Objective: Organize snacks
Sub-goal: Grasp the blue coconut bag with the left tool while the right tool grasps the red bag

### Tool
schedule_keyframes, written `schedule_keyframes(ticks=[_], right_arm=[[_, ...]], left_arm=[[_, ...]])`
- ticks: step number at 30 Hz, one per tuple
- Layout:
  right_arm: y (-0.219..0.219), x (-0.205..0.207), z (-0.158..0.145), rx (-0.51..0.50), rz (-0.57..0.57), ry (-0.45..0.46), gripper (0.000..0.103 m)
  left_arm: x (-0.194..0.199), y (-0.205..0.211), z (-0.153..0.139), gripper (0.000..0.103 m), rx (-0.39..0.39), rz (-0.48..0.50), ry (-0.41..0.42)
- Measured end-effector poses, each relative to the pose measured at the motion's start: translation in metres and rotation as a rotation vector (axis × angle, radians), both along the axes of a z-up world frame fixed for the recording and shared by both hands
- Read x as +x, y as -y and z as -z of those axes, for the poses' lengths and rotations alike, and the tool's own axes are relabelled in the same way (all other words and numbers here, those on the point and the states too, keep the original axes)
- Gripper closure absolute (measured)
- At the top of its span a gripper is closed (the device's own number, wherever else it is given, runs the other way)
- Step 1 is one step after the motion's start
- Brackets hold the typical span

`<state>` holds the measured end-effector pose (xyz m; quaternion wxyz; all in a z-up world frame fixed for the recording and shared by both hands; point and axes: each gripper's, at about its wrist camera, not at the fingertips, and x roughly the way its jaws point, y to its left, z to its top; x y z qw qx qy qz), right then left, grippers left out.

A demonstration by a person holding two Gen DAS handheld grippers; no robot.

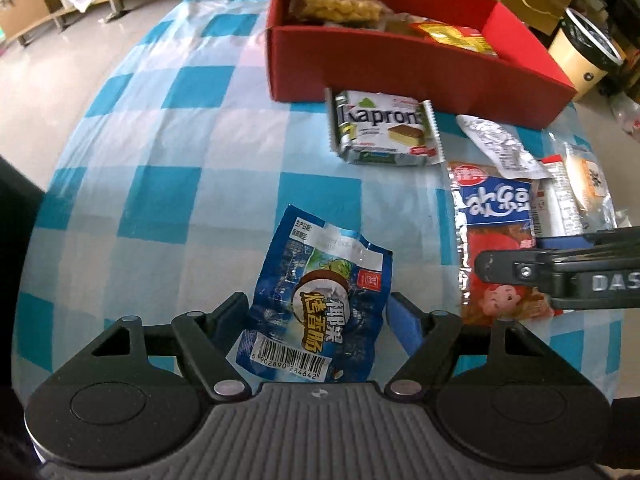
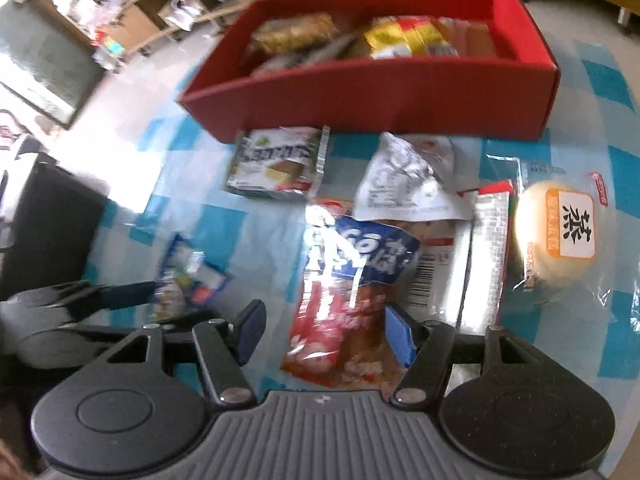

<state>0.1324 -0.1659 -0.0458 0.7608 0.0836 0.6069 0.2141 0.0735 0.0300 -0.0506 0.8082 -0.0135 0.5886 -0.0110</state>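
While its two blue-padded fingers stand spread to either side of a crinkled blue packet (image 1: pixel 316 308), the left gripper (image 1: pixel 320 320) is released, neither pad pressing the glossy wrapper, which lies flat on the blue-and-white checked cloth (image 1: pixel 168 160) near the gripper's base. To its right, the right gripper (image 2: pixel 322 332) is likewise spread wide, its fingers straddling the near end of a long red-and-blue foil packet (image 2: pixel 340 292); whether the pads touch it cannot be told. Just right of that packet lies a silvery pack with a barcode (image 2: pixel 452 276), and further right a clear-wrapped round pale bun (image 2: pixel 560 232) with an orange label. A crumpled white wrapper (image 2: pixel 404 184) overlaps the far end of the long packet. Left of it sits a boxy green-and-white cake pack (image 1: pixel 380 128), its far edge just beside the near wall of a red cardboard box (image 1: pixel 400 68). That open rectangular box stands at the far side of the cloth and holds several snacks, among them a knobbly yellow bar (image 1: pixel 340 8) and a red-and-yellow packet (image 1: pixel 456 36).
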Motion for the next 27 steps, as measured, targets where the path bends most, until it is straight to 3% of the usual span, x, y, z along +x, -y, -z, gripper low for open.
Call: schedule_keyframes(ticks=[5, 9, 13, 21, 27], right_arm=[[-0.018, 0.001, 0.005, -0.044, -0.010, 0.055, 0.030], [-0.031, 0.001, 0.010, -0.035, -0.050, 0.061, 0.001], [-0.040, 0.000, 0.011, -0.062, -0.072, 0.070, 0.000], [-0.050, -0.004, 0.013, -0.106, -0.102, 0.090, 0.000], [-0.045, -0.004, 0.012, -0.087, -0.089, 0.095, 0.003]], left_arm=[[0.000, -0.003, 0.008, 0.022, 0.030, -0.016, -0.018], [-0.003, 0.002, 0.010, 0.019, 0.086, 0.006, -0.005], [-0.004, -0.002, 0.014, 0.009, 0.108, -0.009, -0.002], [-0.005, -0.008, 0.017, 0.001, 0.122, -0.012, -0.007], [-0.008, -0.018, 0.019, 0.000, 0.084, -0.034, -0.030]])
